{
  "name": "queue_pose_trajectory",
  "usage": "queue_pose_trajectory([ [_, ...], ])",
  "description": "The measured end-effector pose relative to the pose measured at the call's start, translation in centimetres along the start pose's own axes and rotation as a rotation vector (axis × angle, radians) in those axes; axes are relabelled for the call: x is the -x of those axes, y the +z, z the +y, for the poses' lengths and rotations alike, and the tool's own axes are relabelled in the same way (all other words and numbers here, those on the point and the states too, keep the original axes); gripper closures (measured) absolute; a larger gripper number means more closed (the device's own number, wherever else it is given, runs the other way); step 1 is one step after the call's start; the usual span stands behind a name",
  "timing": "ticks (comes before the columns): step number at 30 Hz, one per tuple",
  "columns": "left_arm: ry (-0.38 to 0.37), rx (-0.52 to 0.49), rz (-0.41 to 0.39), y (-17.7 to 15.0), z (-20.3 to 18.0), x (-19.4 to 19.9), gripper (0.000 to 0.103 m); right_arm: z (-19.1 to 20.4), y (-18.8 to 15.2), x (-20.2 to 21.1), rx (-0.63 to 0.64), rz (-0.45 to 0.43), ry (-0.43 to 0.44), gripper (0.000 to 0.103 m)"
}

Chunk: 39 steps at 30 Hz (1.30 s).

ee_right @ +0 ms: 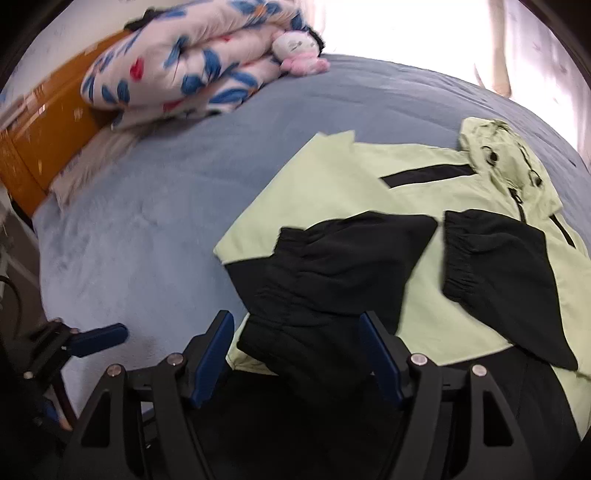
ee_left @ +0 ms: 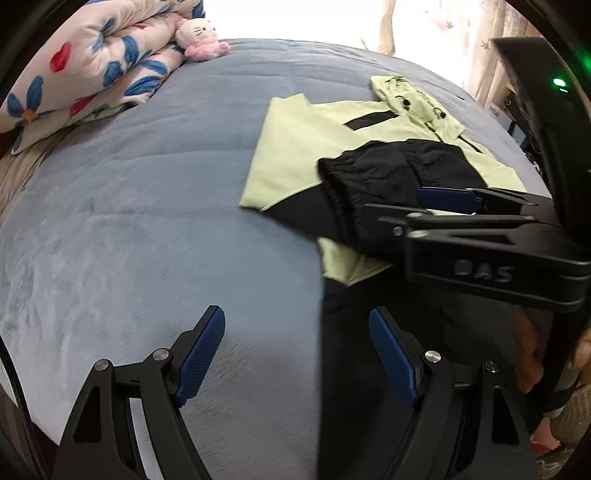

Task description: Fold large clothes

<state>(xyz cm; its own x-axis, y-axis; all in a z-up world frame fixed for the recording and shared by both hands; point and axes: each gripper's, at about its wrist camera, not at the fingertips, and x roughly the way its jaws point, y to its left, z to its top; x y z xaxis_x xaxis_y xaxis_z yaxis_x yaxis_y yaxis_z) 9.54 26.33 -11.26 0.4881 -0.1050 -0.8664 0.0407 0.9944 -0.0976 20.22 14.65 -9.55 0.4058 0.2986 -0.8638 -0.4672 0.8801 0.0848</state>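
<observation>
Blue bed [ee_left: 129,221] fills both views. Jacket [ee_right: 332,177], green and black, lies flat right of centre, sleeves folded in, hood upper right. Right gripper [ee_right: 297,360] open, hem just ahead between jaws, nearer. Left gripper [ee_left: 297,356] open, straddling jacket's left edge.

A bed covered by a blue-grey plush blanket [ee_right: 155,206] fills the area ahead of the jaws. Far ahead and left of the jaws, a folded floral quilt [ee_right: 192,62] lies against an orange wooden headboard [ee_right: 48,140], with a pink-and-white plush toy [ee_right: 299,51] touching its right end. Beyond it, a bright overexposed window [ee_left: 288,18] with pale curtains [ee_left: 461,40] supplies backlight.
</observation>
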Motion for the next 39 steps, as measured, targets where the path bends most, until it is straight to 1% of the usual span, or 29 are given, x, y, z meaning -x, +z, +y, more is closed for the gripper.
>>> queue_pose_trajectory([
  [3,0.013,0.012,0.003,-0.5,0.9,-0.1,0.024,1.1,0.0,-1.8,0.042,0.032,-0.061,0.033],
  [5,0.002,0.030,0.010,-0.6,1.5,-0.3,0.024,1.5,-0.1,-3.0,0.065,0.064,-0.100,0.033],
  [6,-0.006,0.040,0.014,-0.7,1.8,-0.5,0.024,1.7,-0.2,-3.8,0.080,0.087,-0.140,0.033],
  [8,-0.018,0.059,0.020,-0.8,2.3,-0.6,0.024,1.8,-0.5,-4.5,0.098,0.100,-0.176,0.033],
  [9,-0.021,0.063,0.021,-0.8,2.4,-0.6,0.024,1.8,-0.6,-4.4,0.104,0.085,-0.188,0.037],
  [10,-0.024,0.065,0.021,-0.9,2.5,-0.7,0.024,1.6,-0.6,-4.1,0.109,0.073,-0.193,0.055],
  [11,-0.027,0.065,0.020,-1.0,2.5,-0.6,0.024,1.5,-0.5,-3.7,0.107,0.065,-0.195,0.060],
  [12,-0.030,0.064,0.018,-1.0,2.5,-0.6,0.024,0.7,-0.3,-2.9,0.074,0.049,-0.174,0.063],
  [13,-0.034,0.061,0.017,-1.1,2.4,-0.5,0.024,-0.6,-0.1,-1.8,0.018,0.031,-0.138,0.064],
  [15,-0.042,0.053,0.011,-1.2,2.3,-0.4,0.024,-3.3,-0.1,0.2,-0.074,0.003,-0.098,0.064],
  [17,-0.055,0.048,0.008,-1.3,2.2,-0.3,0.024,-6.5,-0.7,2.1,-0.162,-0.020,-0.084,0.064],
  [19,-0.067,0.046,0.010,-1.3,2.1,-0.4,0.024,-10.5,-2.0,3.2,-0.268,-0.007,-0.045,0.064],
  [22,-0.087,0.038,0.019,-1.0,1.4,-0.9,0.024,-14.9,-4.0,3.1,-0.367,0.044,-0.010,0.063],
  [24,-0.088,0.025,0.025,-0.7,0.8,-1.3,0.024,-16.8,-5.3,3.0,-0.424,0.067,-0.005,0.061],
  [28,-0.095,0.008,0.033,-0.2,-0.2,-1.8,0.024,-19.6,-6.6,2.5,-0.499,0.080,0.093,0.053],
  [34,-0.079,0.002,0.049,0.4,-1.3,-2.6,0.024,-22.7,-5.8,0.7,-0.596,0.063,0.195,0.048],
  [36,-0.077,0.008,0.060,0.5,-1.4,-2.9,0.024,-23.1,-5.5,0.0,-0.627,0.060,0.207,0.048],
  [37,-0.074,0.012,0.067,0.5,-1.5,-3.0,0.024,-23.0,-5.4,-0.1,-0.624,0.055,0.196,0.048],
  [38,-0.066,0.014,0.074,0.6,-1.6,-3.2,0.024,-22.6,-5.3,0.1,-0.604,0.056,0.166,0.052],
  [39,-0.060,0.014,0.076,0.8,-1.8,-3.3,0.024,-21.4,-4.8,0.5,-0.530,0.064,0.090,0.083],
])
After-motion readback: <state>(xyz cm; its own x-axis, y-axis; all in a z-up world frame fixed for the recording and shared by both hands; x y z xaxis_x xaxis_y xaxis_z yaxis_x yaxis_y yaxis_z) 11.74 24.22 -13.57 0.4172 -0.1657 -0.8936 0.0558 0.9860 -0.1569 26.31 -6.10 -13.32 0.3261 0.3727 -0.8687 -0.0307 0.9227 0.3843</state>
